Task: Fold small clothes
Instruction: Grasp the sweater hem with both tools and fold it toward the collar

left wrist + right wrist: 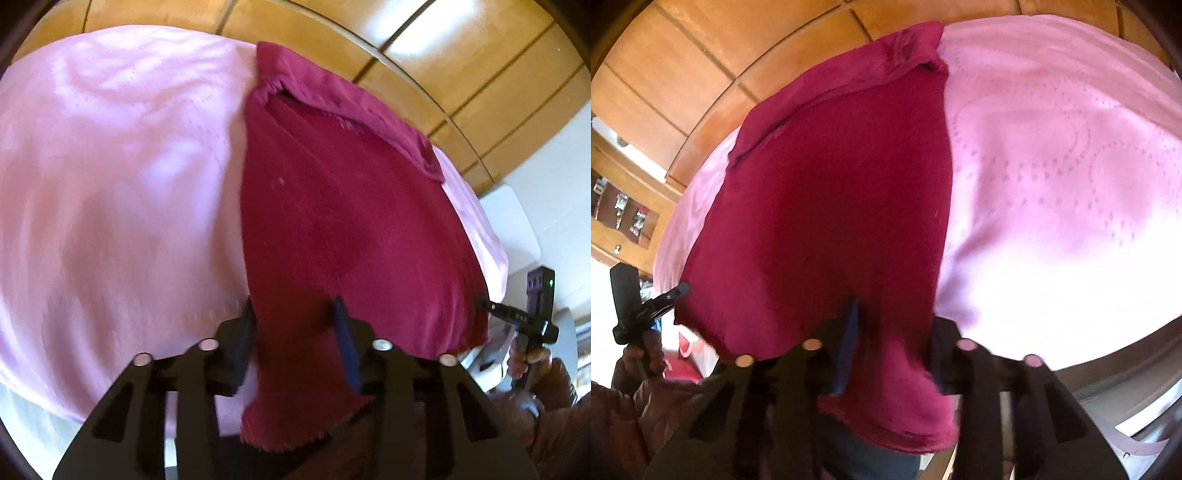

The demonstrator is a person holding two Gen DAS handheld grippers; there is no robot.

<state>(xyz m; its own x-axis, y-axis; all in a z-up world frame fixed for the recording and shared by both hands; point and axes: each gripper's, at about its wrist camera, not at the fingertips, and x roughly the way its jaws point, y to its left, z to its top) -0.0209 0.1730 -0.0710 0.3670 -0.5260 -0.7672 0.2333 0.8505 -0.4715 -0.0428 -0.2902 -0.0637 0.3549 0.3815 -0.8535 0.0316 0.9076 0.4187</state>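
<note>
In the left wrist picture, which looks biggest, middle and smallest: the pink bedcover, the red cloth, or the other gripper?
1. Pink bedcover: it fills the most picture.
2. Red cloth: nearly as much, but part hangs close to the camera, so this ranking is unsure.
3. Right gripper: looks tiny, being farther away.

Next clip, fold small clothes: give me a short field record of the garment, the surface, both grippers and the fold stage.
garment: dark red garment, spread lengthwise, far end folded over
surface: pink bedspread
left gripper: shut on one near corner of the garment
right gripper: shut on the other near corner
near edge: raised off the bedspread, cloth hanging below both grippers
backdrop: wooden cabinet doors
image quality: motion-blurred
fold stage: near edge gripped, not yet laid over
</note>
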